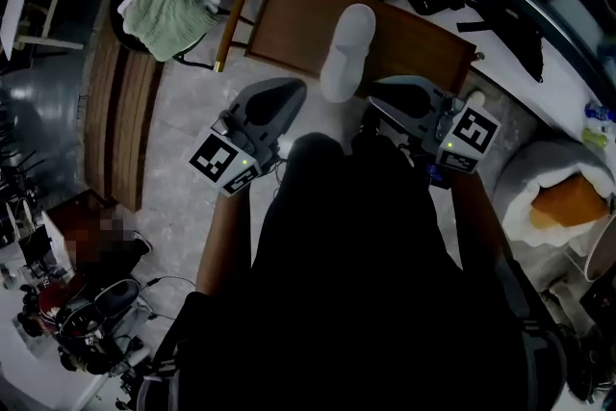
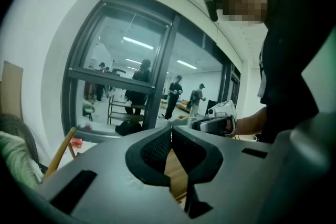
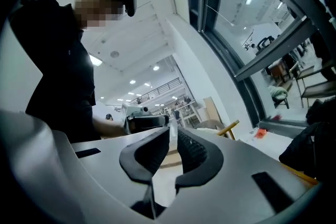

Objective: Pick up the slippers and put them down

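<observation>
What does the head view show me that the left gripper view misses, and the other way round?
Only the head view: the white slipper lying on the brown table, with both claws seen from above. Only the left gripper view: people standing behind a big window, and the left claw close up, its jaws shut and empty. Both: the right claw, the green towel and the wooden stick.

Head view dim, underexposed; gripper views brighter w/ ceiling lights, fisheye warp at edges.
</observation>
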